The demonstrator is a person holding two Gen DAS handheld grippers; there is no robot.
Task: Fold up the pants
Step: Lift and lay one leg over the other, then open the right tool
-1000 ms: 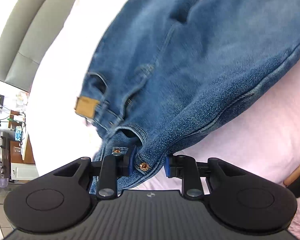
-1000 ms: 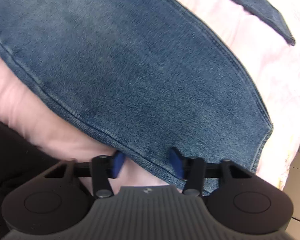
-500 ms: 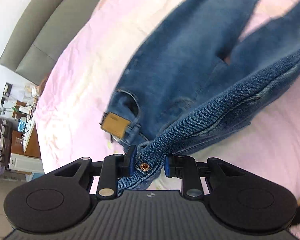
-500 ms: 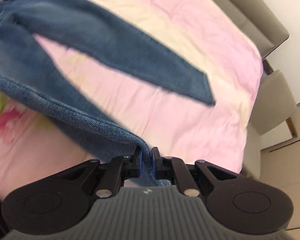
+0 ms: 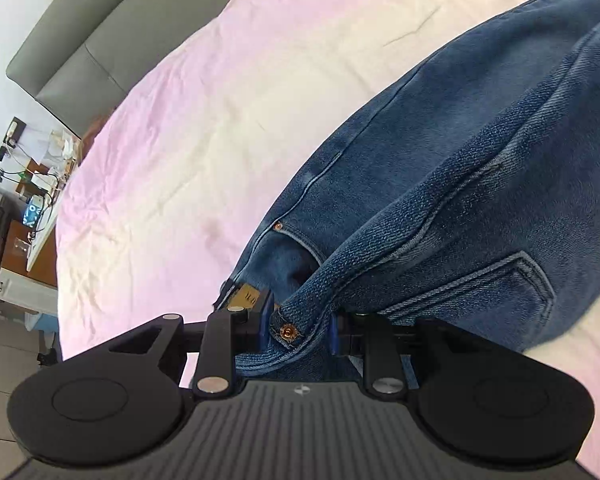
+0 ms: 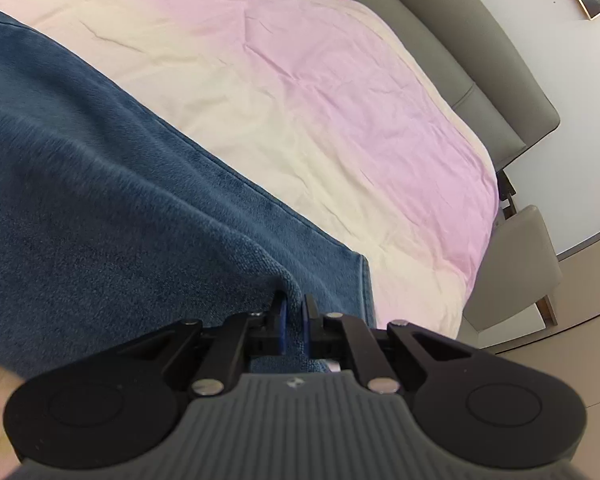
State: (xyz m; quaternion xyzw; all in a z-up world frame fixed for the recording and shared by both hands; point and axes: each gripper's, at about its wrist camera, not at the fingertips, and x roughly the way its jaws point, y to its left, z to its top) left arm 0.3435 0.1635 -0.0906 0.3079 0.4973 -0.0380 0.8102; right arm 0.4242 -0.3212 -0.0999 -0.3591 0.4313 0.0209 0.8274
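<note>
A big bed (image 5: 228,92) with a pink and cream sheet is filling the room, and a grey headboard (image 5: 88,36) is sitting up at about 11 o'clock in the left view. The blue jeans (image 5: 480,184) are lying across the bed and hanging from both tools. The left gripper (image 5: 299,330) is pinching the waistband, right by the copper button (image 5: 286,333), with its jaws pressed onto thick bunched cloth. The right gripper (image 6: 294,320) is pinching a thin ridge of the pant leg near the hem (image 6: 365,288), at about 1 o'clock from its jaws, and its jaws are sitting almost together. I think one leg is being laid over the other. The thin ridge could be slipping out of the right jaws if the pull gets too hard, and then the leg would be flopping down crooked. The waistband is looking lumpy and twisted, so the fold may be coming out bumpy. The hem is also sitting close to the bed's edge (image 6: 480,240), so the leg could be sliding off toward the grey chair (image 6: 516,272).
</note>
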